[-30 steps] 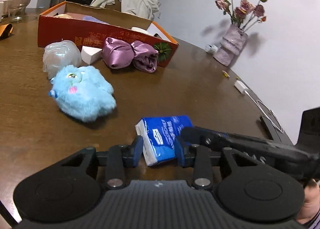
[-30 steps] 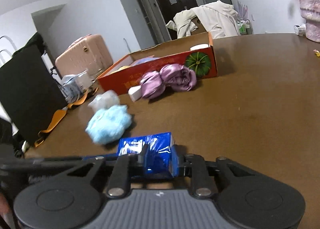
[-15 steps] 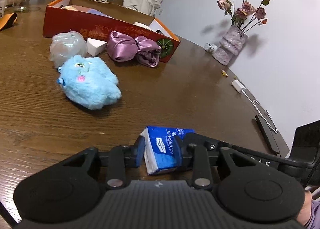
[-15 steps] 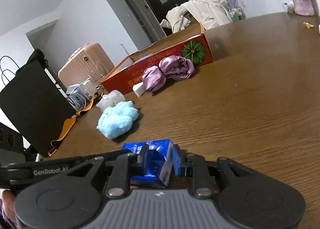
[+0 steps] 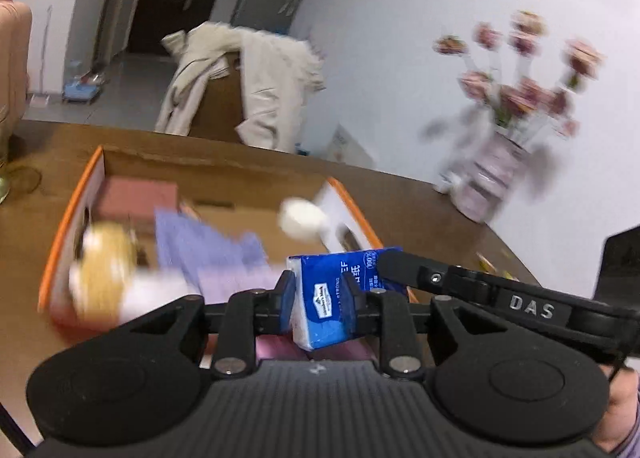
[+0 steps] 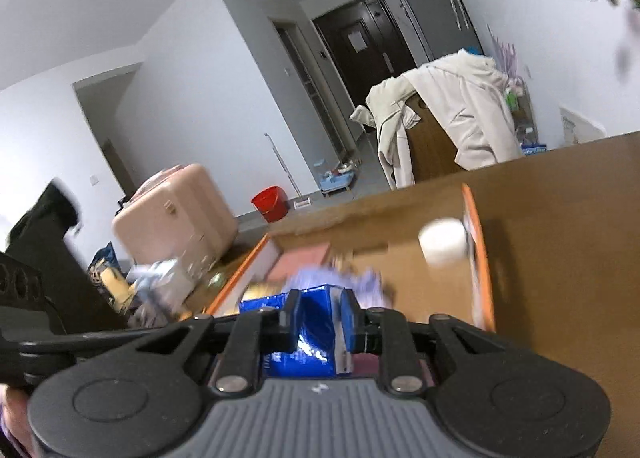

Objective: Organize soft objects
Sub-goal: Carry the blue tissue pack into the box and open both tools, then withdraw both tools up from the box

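- Whereas a second ago pinched low over bare table wood, now carried up and held above the open orange box, the blue tissue pack gripped from both ends.
- Left gripper: jaws closing, pads pressed on the pack's white end, narrower than before.
- Right gripper: clamped tight on the pack's other end, width barely changed; its finger reaching in from the right in the left wrist view.
- Blue plush toy, clear bag and purple satin bundle of the earlier frames gone from sight below the grippers.
- Now looking down into the box: lilac cloth, pink block, white roll at the far right wall, a blurred yellowish thing at the left.
- Vase of flowers and draped coat closer and blurred.
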Tool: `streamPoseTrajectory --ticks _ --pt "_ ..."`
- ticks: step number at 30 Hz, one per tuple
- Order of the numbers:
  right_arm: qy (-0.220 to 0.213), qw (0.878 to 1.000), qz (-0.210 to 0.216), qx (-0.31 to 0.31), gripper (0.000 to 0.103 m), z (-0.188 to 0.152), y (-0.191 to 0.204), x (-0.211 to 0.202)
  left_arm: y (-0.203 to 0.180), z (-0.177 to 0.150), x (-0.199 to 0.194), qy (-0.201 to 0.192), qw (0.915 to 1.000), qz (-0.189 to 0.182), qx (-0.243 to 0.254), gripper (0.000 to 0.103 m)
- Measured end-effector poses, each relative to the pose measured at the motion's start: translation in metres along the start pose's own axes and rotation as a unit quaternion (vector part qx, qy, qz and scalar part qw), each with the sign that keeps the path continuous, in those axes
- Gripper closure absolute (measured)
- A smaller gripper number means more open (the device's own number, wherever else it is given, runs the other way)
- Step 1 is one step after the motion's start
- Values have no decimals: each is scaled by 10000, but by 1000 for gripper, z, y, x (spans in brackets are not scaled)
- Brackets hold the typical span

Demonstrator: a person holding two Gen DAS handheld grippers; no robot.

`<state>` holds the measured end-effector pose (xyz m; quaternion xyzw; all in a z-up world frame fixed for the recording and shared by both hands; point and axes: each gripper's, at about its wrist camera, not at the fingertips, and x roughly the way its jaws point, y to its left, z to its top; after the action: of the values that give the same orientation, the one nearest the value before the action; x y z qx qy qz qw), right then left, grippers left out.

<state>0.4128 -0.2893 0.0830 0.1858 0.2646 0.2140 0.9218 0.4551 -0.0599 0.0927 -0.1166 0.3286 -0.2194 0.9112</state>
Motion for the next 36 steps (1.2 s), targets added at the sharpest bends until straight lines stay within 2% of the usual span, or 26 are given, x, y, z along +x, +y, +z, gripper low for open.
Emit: streamPoseTrajectory --ticks 3,7,11,13,15,18,22,25,28,29,31,36 --pt "213 9996 -181 -18 83 41 -11 65 33 46 54 256 9991 134 -320 78" --pt "652 9968 -345 292 83 72 -36 139 66 72 109 539 9973 307 -382 78" --pt "937 9927 -590 472 80 76 -51 191 89 82 148 680 9958 448 -420 78" --pt "1185 9891 -729 475 80 72 -54 213 96 82 157 707 9953 483 -460 63" --pt "1186 9876 -945 411 76 69 -53 220 99 82 159 627 9958 548 -385 61" --pt "966 9902 -998 154 65 69 -48 215 100 82 152 576 9966 507 -303 58" --pt "866 9913 -987 44 63 75 -41 200 96 86 133 474 9963 684 -199 55" --pt "749 9925 -957 -111 58 81 -32 175 89 88 107 380 9960 781 -191 48" --pt "579 9929 -1001 -271 58 87 -21 137 74 85 72 223 9964 817 11 46" --pt "523 9927 -1023 -370 55 88 -17 122 67 83 58 162 9962 850 103 44" --pt "448 9915 -1060 -606 47 89 -8 92 55 79 31 7 9955 906 263 34" --pt "225 9855 -1237 -1137 41 88 12 15 24 61 -48 -374 9916 1004 727 29"
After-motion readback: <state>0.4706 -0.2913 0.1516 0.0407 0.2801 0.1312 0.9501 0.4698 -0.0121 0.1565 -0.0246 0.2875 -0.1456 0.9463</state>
